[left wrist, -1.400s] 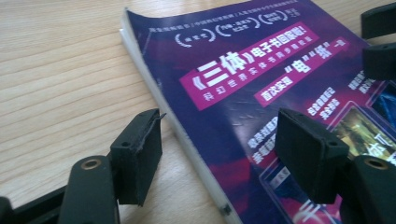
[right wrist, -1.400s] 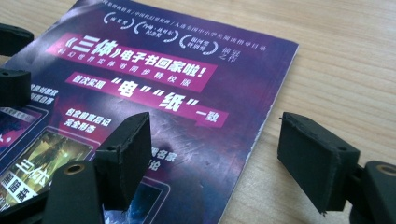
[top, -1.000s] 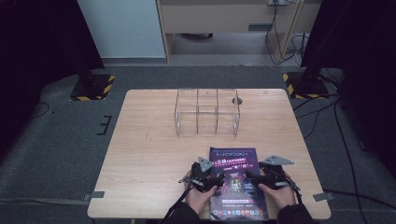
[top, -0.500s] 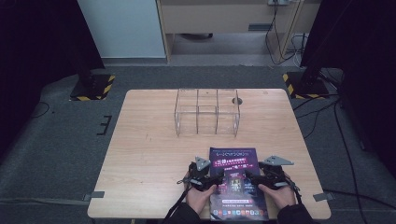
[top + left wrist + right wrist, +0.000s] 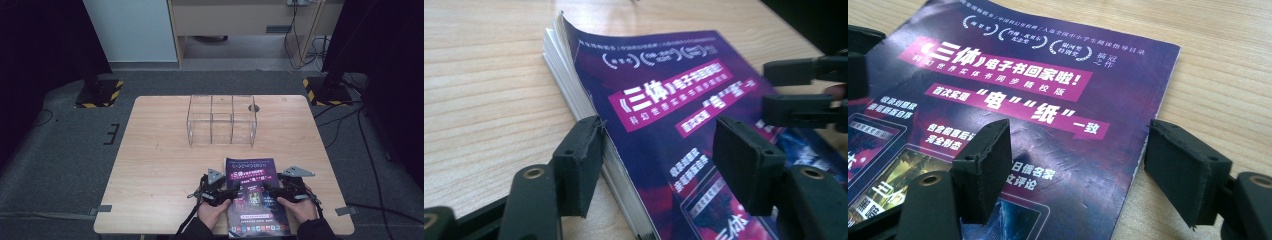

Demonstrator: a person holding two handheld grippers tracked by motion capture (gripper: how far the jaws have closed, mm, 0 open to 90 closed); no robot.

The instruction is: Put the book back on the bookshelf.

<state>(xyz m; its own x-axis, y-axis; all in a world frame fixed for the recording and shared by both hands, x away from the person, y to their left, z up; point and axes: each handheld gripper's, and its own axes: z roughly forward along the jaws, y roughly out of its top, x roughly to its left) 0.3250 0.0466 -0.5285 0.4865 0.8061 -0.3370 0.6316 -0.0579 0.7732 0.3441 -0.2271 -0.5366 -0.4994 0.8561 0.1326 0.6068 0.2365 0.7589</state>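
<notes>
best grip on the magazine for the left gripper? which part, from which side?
Probably the magazine's open page edge, approached from the left, low along the table. The pages fan and the cover curls up at the far corner, so one jaw could slip under. The left gripper already straddles that edge, its jaws just closing, not pressing yet. The right gripper straddles the opposite edge.
</notes>
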